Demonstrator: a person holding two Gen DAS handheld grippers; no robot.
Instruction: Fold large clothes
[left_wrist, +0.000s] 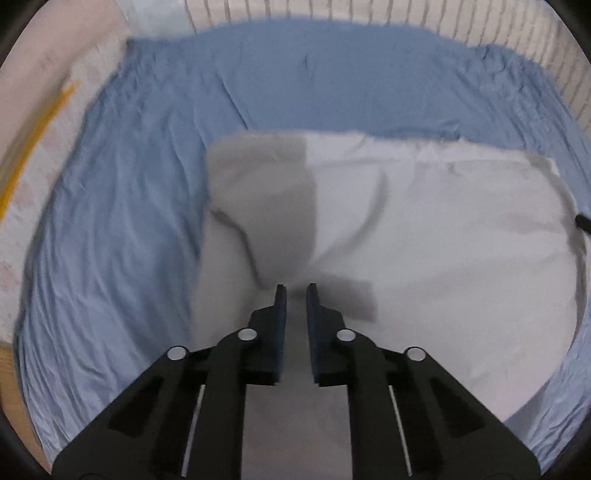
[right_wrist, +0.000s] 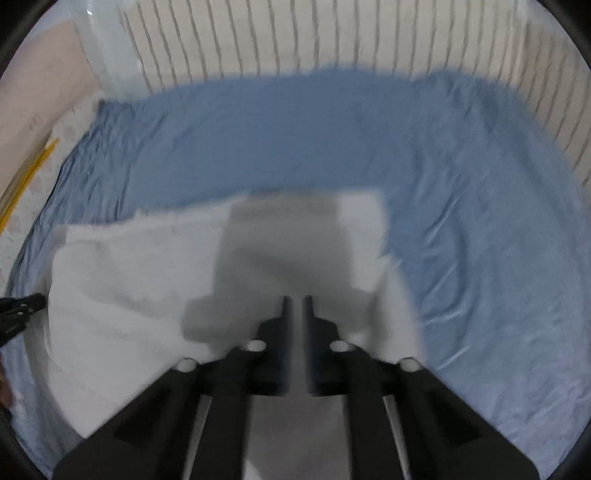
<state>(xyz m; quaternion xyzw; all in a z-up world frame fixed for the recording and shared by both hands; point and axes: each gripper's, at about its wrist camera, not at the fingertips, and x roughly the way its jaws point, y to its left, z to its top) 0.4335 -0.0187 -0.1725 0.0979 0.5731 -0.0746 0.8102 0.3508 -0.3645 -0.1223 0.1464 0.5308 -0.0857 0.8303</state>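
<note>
Left wrist view: white garment (left_wrist: 424, 221) folded into a broad slab, lying on the blue sheet (left_wrist: 140, 192), long axis running left to right across the picture, one short end near the middle, the other reaching the right rim. Far edge fairly straight; left part shadowed grey. Left gripper (left_wrist: 295, 291) pointing steeply down over the near left portion of the garment, jaws nearly pressed together with only a narrow slit between, cloth showing through the slit; whether fabric is pinched cannot be told. Tip of the other gripper at the far right edge. Striped cover (left_wrist: 406, 14) beyond the sheet, yellow stripe (left_wrist: 33, 147) on the pale surface at left.

Right wrist view, blurred: same garment (right_wrist: 129, 280) stretching from the left rim to just past the middle, long axis again left to right, right end squared off. Right gripper (right_wrist: 298, 301) above that right end, jaws drawn close together, pinch not discernible. Blue sheet (right_wrist: 480, 221) spreading right and beyond. Left gripper's black tip (right_wrist: 22, 306) at the left edge.
</note>
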